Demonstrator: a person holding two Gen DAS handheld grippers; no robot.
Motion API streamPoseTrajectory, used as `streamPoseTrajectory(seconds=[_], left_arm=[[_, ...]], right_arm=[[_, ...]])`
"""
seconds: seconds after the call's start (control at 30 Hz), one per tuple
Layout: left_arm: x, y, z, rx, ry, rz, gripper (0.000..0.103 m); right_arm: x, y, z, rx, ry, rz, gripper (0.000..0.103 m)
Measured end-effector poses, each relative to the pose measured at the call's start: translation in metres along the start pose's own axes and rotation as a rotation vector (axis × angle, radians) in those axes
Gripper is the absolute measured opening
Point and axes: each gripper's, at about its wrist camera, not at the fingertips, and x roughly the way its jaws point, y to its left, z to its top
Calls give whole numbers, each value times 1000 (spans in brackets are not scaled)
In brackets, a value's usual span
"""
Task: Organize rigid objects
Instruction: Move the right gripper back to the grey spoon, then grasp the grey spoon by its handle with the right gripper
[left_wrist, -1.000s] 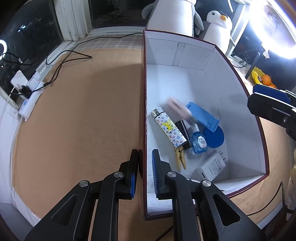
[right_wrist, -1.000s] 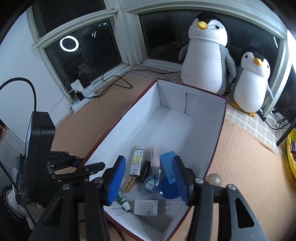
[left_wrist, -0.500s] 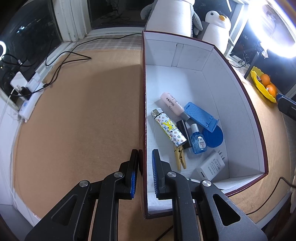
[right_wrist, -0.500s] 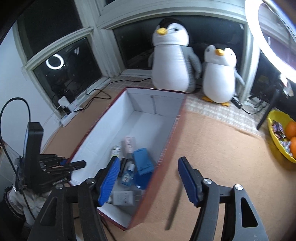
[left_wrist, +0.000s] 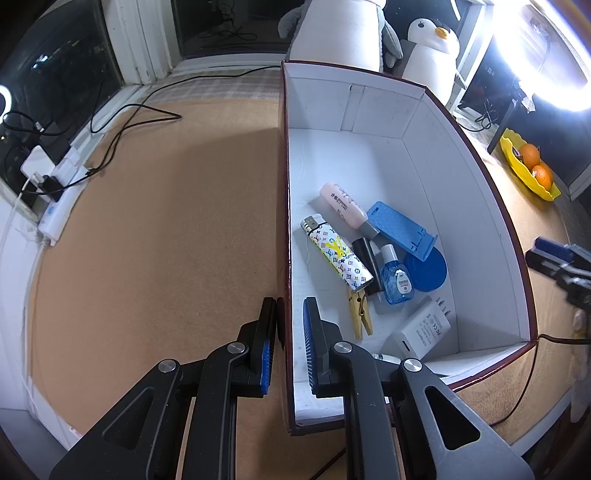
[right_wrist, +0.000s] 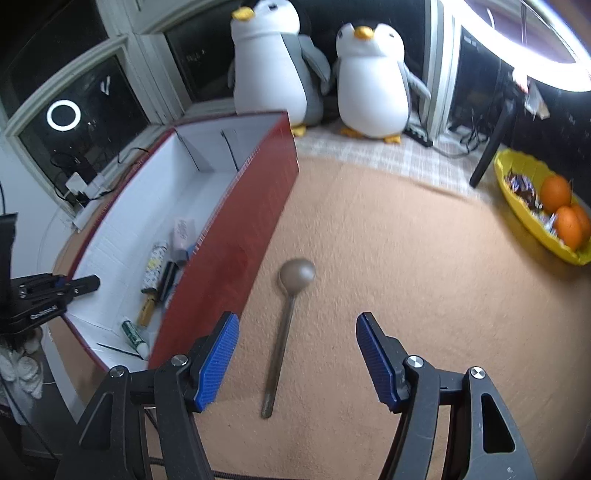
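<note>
Lower centre, your left gripper (left_wrist: 290, 334) pinches the box (left_wrist: 284, 236) wall; your right gripper (right_wrist: 297, 356) spread, empty, over the spoon (right_wrist: 286, 317).

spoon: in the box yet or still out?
Out. The spoon lies flat on the mat beside the box red outer wall, in front of the open right gripper, untouched.

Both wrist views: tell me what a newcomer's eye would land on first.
First, the long red box, white inside, with small items piled at its near end, a patterned lighter among them. The left gripper is clamped on the box's side wall. On the tan mat beside the box lies a spoon, between the right gripper's open jaws.
</note>
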Motion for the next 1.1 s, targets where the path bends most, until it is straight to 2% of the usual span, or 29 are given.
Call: streamPoseTrajectory(seconds=[0.1,0.23,0.43,0.5,0.63,0.83,1.1], left_arm=[[0,0,-1,1,0,0,12],[0,0,-1,0,1,4,13],[0,-1,-1,3,2,5,16],[1,-1,-1,2,3,5,16],[2,-1,0,4,3,10,16],[4,-2,2,2,6,16,16],[7,-2,7,4,11,30,16]], right_arm=[[20,1,-7,5,52,11,61],[43,9,-12,-19,106,6,52],[68,13,-13,-19,158,-4,48],[75,14,-12,-17,169,-12,44],[83,18,-10,-46,175,-41,39],[85,18,-3,-100,175,-85,22],[81,-2,8,-79,175,-88,10]])
